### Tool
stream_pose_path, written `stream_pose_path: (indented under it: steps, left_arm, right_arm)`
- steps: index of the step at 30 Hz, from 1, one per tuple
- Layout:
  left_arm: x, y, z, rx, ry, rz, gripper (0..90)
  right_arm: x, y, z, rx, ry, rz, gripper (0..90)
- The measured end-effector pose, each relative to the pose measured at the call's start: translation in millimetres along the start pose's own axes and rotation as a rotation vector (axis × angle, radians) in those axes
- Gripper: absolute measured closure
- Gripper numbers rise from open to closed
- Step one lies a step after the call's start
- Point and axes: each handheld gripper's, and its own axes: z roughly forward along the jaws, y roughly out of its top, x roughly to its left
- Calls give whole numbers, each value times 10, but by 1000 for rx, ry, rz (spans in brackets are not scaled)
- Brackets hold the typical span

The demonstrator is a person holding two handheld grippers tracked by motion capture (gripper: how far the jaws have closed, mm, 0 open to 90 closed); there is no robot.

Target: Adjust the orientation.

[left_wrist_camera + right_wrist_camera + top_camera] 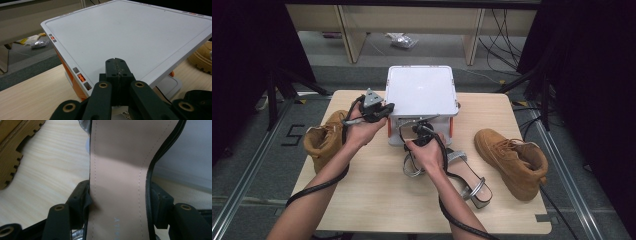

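Note:
A silver block-heeled sandal (468,181) lies on the wooden table (377,200) under my right hand. My right gripper (422,131) is shut across a sandal's beige insole (117,170), one pad pressing on each edge. My left gripper (379,111) hovers at the near left corner of a pale grey lidded box (421,90). In the left gripper view its jaws meet tip to tip (116,62) with nothing between them, just over the lid (130,32). I cannot tell whether one sandal or two lie under the hand.
A tan boot (324,140) sits at the table's left edge and another tan boot (512,160) lies at the right. The box has orange side latches (80,77). Cables trail from both grippers towards the table's front edge.

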Motion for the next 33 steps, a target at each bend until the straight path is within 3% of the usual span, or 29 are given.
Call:
stream_pose_path:
  steps: [2, 3, 11, 23, 25, 30, 33]
  left_arm:
    - [5, 0, -2, 3, 1, 7, 897]
    - [2, 2, -2, 5, 2, 7, 896]
    - [1, 11, 4, 11, 4, 11, 896]
    - [-9, 10, 5, 10, 8, 14, 897]
    - [-9, 10, 5, 10, 8, 15, 897]
    - [-12, 9, 6, 8, 8, 13, 897]
    - [-14, 9, 6, 9, 7, 14, 897]
  right_arm:
    - [14, 38, 34, -12, 0, -11, 432]
    - [41, 59, 44, -5, -6, 13, 432]
    - [121, 132, 146, -29, -19, 39, 432]
    - [108, 37, 224, -50, -38, 40, 432]
    - [91, 20, 246, -53, -35, 21, 431]
    - [112, 1, 318, -56, -51, 41, 429]
    - [110, 7, 373, -67, -48, 19, 427]
